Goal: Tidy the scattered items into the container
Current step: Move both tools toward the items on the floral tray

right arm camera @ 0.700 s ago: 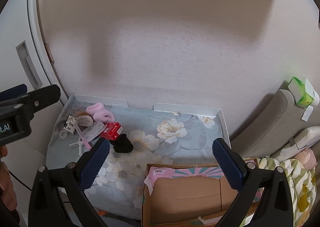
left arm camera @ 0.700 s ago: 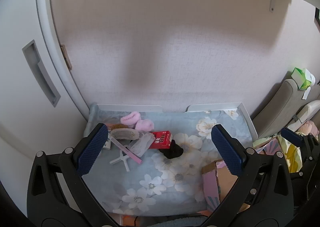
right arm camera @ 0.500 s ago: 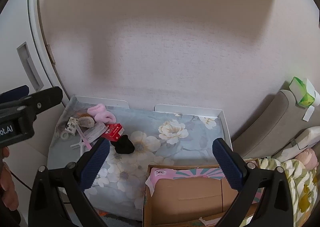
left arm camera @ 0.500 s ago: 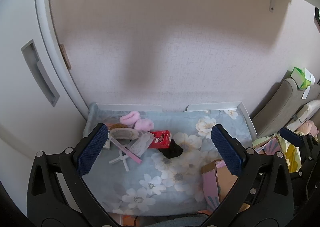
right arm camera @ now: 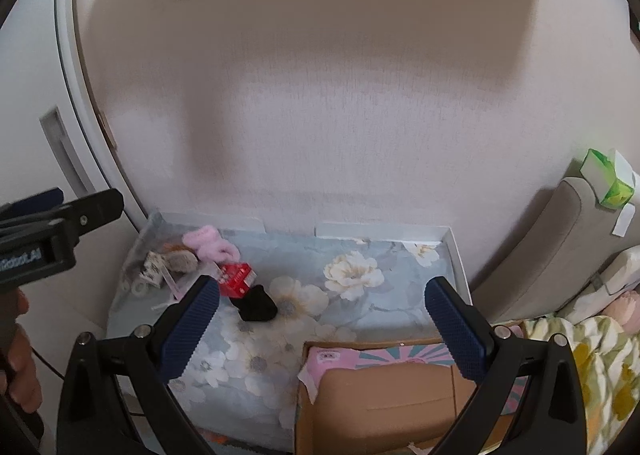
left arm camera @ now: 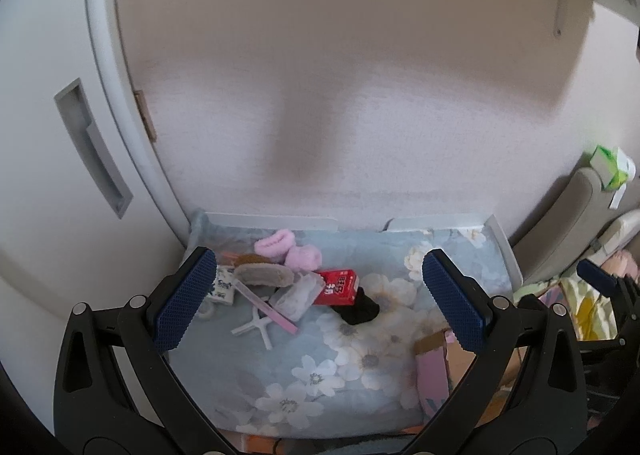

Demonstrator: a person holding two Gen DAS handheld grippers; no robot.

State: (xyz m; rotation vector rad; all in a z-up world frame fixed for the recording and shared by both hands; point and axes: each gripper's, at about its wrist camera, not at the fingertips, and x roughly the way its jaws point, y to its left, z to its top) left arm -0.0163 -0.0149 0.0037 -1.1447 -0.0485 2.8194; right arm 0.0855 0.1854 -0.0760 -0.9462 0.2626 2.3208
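Scattered items lie at the far left of a floral cloth-covered table (left arm camera: 400, 255): pink fluffy scrunchies (left arm camera: 288, 251) (right arm camera: 210, 243), a red box (left arm camera: 338, 287) (right arm camera: 236, 279), a black bundle (left arm camera: 360, 309) (right arm camera: 258, 303), a brown hair clip (left arm camera: 262, 275), a pink strip (left arm camera: 266, 305), a clear packet (left arm camera: 298, 295). An open cardboard box (right arm camera: 384, 391) (left arm camera: 452, 359) stands at the near right. My left gripper (left arm camera: 320, 299) is open and empty above the table. My right gripper (right arm camera: 320, 327) is open and empty, above the box's far edge.
A wall rises behind the table. A white door with a recessed handle (left arm camera: 92, 151) is to the left. A grey headboard (right arm camera: 560, 239) with a green tissue pack (right arm camera: 608, 179) and a floral blanket (right arm camera: 592, 367) are to the right.
Both views have shifted slightly, with the table a little lower in frame. Both grippers stay open and empty. No item has moved.
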